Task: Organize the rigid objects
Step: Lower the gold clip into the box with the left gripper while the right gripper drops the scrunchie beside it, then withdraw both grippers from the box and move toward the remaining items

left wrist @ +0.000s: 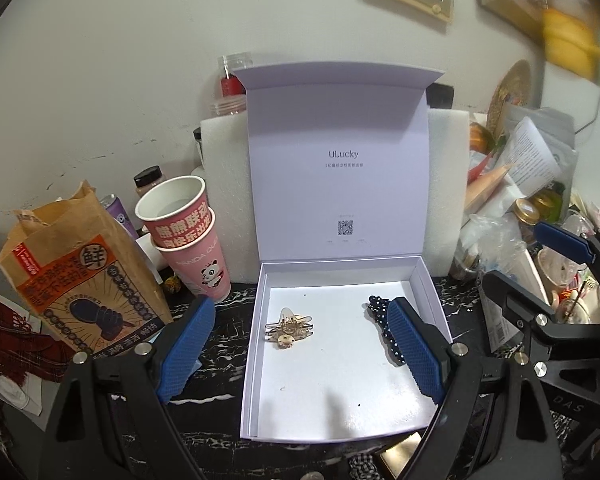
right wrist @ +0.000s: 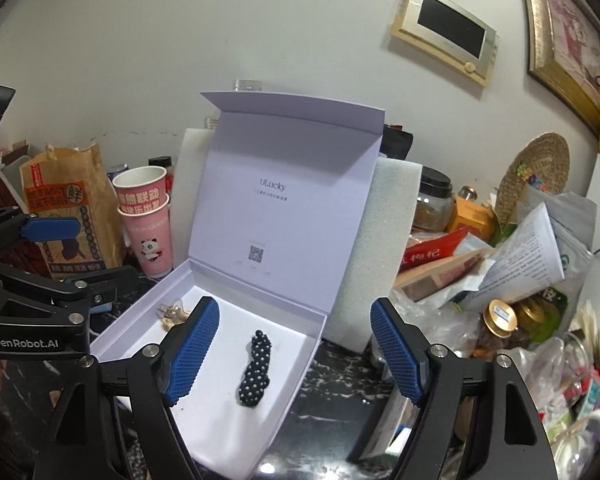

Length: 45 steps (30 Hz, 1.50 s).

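A white gift box (left wrist: 256,360) (right wrist: 140,304) stands on the dark marble top with its lid upright. On its floor lie a gold hair claw (left wrist: 288,328) (right wrist: 172,316) on the left and a black dotted hair clip (left wrist: 380,320) (right wrist: 256,364) on the right. My left gripper (left wrist: 300,312) hangs open above the box, its blue fingers either side of the claw and well clear of it. Over the box's right edge, my right gripper (right wrist: 294,308) is open with nothing between its fingers; the dotted clip lies below, beside its left finger.
Two stacked pink paper cups (left wrist: 188,232) and a brown paper bag (left wrist: 80,272) stand left of the box. White foam (left wrist: 224,160) props up the lid from behind. Packets, jars and papers (right wrist: 500,280) are piled to the right.
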Motion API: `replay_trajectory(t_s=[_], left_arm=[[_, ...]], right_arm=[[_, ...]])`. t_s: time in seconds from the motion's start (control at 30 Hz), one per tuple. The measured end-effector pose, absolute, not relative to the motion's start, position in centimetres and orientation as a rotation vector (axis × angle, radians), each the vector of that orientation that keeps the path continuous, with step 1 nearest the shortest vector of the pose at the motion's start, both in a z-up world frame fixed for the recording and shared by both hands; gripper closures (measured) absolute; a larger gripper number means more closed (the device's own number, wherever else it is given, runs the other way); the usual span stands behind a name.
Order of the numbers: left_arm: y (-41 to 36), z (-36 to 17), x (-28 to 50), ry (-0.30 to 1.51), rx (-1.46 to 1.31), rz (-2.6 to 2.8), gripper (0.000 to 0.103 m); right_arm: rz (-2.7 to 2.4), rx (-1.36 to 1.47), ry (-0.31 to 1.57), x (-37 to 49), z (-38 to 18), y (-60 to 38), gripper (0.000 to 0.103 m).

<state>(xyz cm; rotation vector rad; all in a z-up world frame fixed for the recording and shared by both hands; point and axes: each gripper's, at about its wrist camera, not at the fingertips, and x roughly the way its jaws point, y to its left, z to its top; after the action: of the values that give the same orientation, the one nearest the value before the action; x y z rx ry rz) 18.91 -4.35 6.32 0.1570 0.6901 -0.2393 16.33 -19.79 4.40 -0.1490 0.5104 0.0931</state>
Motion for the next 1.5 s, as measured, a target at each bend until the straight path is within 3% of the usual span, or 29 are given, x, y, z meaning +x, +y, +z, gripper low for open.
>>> replay_trajectory(t_s=[0.27,0.37,0.4,1.5], left_arm=[[-3.6,7.4,16.0,0.655,0.149,-0.241,0.014],[-3.6,7.6,14.8,0.646,0.153,-0.24,0.007],[-3.5,7.7,14.5,0.641,0.153,-0.241,0.0],[-1.7,5.3,3.5,0.654,0.171,-0.241,0.0]], right_arm=[[0.084,-0.153,0.464,13.3,5.5,-19.7,0.005],[0.079,-0.15,0.46,12.3,5.8,-19.7,0.005],[0.079,-0.147,0.459,12.0,5.8,-19.8,0.005],[0.124,-0.081,0.488,1.7,3.5,-20.1,0.003]])
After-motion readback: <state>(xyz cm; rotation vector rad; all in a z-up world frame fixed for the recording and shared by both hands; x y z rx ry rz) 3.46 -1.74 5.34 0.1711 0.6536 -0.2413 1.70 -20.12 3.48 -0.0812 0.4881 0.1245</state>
